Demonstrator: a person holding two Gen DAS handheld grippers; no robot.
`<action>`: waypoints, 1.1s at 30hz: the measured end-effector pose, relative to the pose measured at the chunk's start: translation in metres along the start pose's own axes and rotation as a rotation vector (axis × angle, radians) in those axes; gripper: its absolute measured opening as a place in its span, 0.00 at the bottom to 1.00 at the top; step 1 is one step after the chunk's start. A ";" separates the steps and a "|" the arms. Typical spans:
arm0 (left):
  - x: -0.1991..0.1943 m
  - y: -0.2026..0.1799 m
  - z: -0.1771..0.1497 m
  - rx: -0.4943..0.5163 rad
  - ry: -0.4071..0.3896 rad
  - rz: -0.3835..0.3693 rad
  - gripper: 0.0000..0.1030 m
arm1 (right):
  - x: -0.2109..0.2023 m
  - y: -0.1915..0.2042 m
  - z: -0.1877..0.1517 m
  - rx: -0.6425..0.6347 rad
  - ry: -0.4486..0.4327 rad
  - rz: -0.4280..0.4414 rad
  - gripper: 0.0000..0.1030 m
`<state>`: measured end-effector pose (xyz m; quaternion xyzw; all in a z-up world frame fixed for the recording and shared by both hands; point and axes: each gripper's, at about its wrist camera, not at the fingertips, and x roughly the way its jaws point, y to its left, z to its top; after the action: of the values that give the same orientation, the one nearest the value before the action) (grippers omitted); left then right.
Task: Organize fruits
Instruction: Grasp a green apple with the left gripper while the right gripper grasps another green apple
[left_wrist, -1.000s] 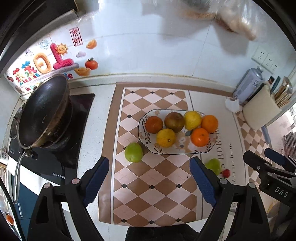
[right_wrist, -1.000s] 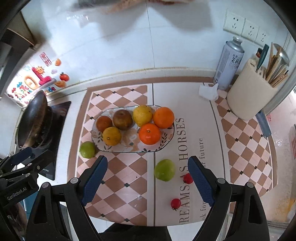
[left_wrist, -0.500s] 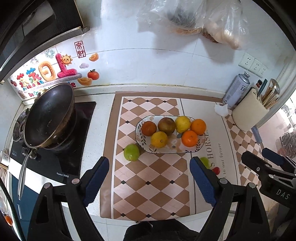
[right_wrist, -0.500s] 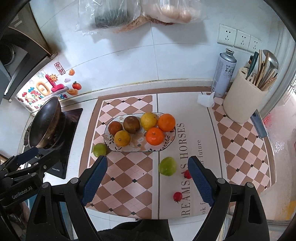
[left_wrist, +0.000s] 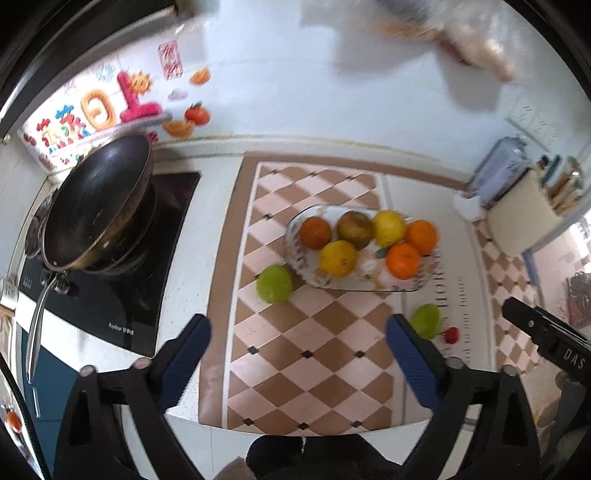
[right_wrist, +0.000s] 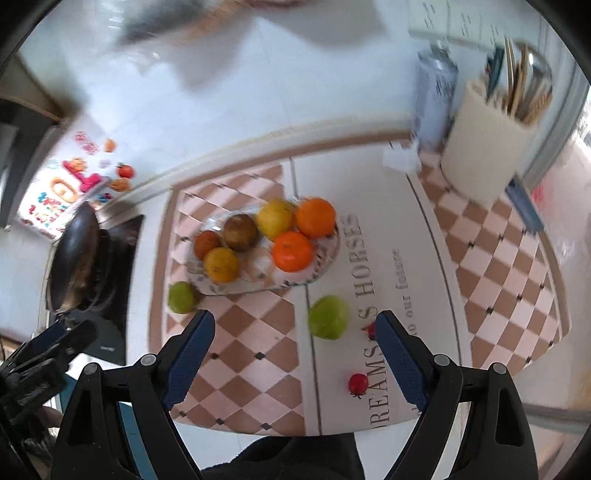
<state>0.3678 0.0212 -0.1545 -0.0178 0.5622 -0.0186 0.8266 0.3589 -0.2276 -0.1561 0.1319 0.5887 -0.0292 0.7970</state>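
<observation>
Left tongs (left_wrist: 298, 357) and right tongs (right_wrist: 294, 350) both gaping wide, hovering empty above the surface (right_wrist: 406, 258), plate (right_wrist: 325, 264) carrying six fruits, two green fruits (right_wrist: 328, 317) (left_wrist: 274, 283) lying beside it

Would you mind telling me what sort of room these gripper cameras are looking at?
Most likely a home kitchen counter. A dark wok sits on a black cooktop at the left, a cream utensil holder stands against the tiled wall, and a fruit plate rests on a checked mat.

White counter (left_wrist: 192, 258) under checkered mat (left_wrist: 306, 339); stove (left_wrist: 110, 291), apparently a utensil crock (right_wrist: 484, 162).
</observation>
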 end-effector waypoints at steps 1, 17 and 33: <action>0.009 0.003 0.000 -0.007 0.013 0.012 0.96 | 0.020 -0.009 0.001 0.022 0.040 0.004 0.88; 0.155 0.068 -0.003 -0.216 0.355 0.039 0.96 | 0.200 -0.033 0.003 0.036 0.337 -0.008 0.67; 0.234 0.044 0.048 -0.139 0.433 -0.056 0.85 | 0.212 -0.026 -0.007 -0.012 0.385 0.025 0.58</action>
<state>0.4987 0.0536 -0.3564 -0.0862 0.7257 -0.0062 0.6826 0.4122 -0.2283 -0.3630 0.1377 0.7287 0.0101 0.6708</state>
